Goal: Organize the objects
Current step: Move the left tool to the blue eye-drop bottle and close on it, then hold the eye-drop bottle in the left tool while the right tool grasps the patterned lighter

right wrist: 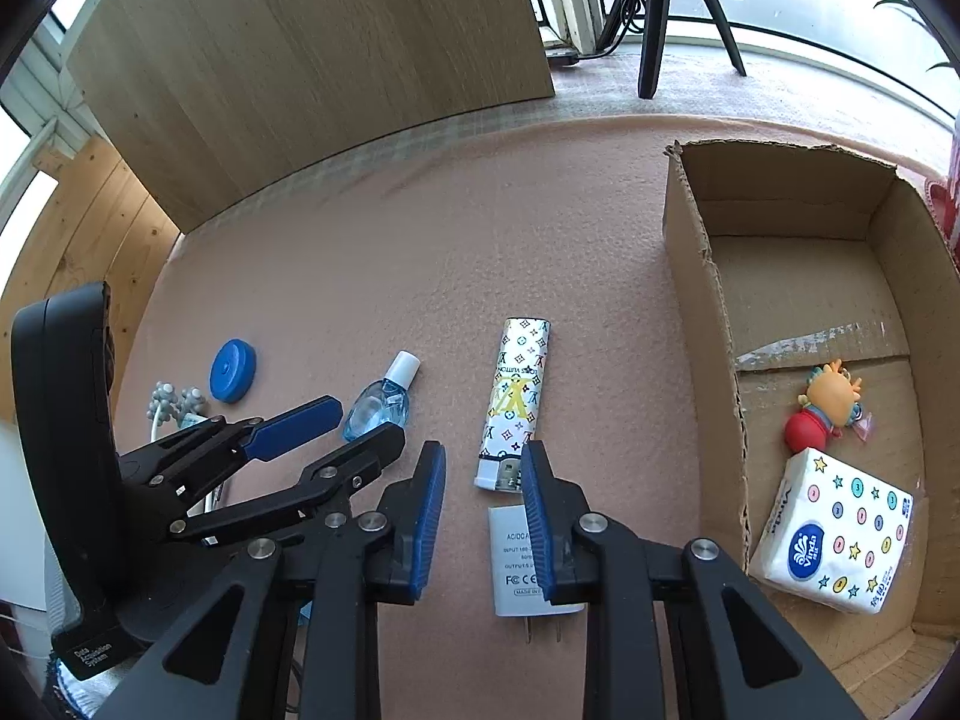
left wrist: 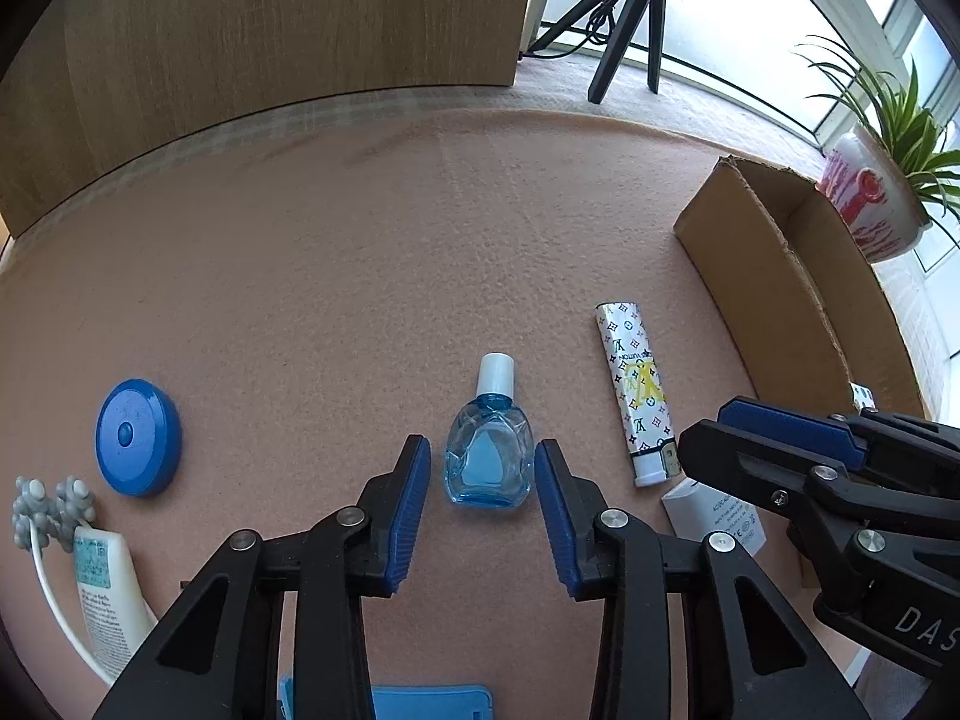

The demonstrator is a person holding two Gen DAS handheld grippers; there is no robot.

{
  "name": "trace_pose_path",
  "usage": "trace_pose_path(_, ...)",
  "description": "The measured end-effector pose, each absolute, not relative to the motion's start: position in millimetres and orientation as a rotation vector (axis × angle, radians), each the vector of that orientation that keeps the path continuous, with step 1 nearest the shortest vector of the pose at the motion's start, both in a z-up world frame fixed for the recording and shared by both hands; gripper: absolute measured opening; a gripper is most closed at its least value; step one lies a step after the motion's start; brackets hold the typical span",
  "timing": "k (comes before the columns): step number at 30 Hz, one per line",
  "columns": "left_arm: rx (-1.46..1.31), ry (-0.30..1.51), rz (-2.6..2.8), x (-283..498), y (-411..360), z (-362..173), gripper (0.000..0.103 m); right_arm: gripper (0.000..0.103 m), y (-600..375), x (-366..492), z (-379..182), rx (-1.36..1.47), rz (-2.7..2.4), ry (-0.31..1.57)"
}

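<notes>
A small blue bottle (left wrist: 489, 456) with a white cap is seen lying flat on the pink worktop (left wrist: 360, 276), about in the middle of it. The bottle is framed by the two blue pads of the left claw (left wrist: 483, 468). A small gap is seen on each side, so the bottle is not squeezed. The claw is open only a little way, and nothing is held in it.

Just to the right of the bottle, a long white lighter (right wrist: 516, 402) with little coloured shapes is laid flat. Its metal end is pointed at the right claw (right wrist: 483, 480). The right claw is also open only a little. The tips of its pads are seen on either side of the lighter's metal end, but whether the lighter is touched cannot be told. A white plug (right wrist: 519, 564) is seen under this claw, partly hidden by its right finger.

Toward the left edge of the worktop, a round blue lid (left wrist: 138, 438) is laid flat. Near it, a white tube (left wrist: 111, 594) and a grey knobbly roller (left wrist: 51, 510) are found.

Along the right edge, an open cardboard box (right wrist: 702, 312) is placed. Inside it, a pack of tissues (right wrist: 837, 534) and a small orange and red toy (right wrist: 825, 408) are kept, just beside each other.

At the far edge, a wooden board (left wrist: 270, 48) is stood up. Behind the worktop, a black tripod (left wrist: 630, 18) and a potted plant (left wrist: 876, 186) are seen.
</notes>
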State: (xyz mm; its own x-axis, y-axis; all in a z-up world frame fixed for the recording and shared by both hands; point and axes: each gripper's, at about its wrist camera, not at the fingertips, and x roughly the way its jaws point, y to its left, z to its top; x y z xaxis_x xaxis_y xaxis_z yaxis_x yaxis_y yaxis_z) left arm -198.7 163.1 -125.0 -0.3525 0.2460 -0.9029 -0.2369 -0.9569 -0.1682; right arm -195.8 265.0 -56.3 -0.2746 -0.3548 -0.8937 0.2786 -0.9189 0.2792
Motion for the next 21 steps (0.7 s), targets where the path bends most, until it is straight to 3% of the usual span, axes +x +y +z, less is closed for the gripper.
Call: trace_pose_path(21, -1.596, -0.109, 2.419, -195.1, 128.2, -125.9, 0.034, 0.024, 250.3, -223.7, -88.6, 1.716, -2.22, -0.039)
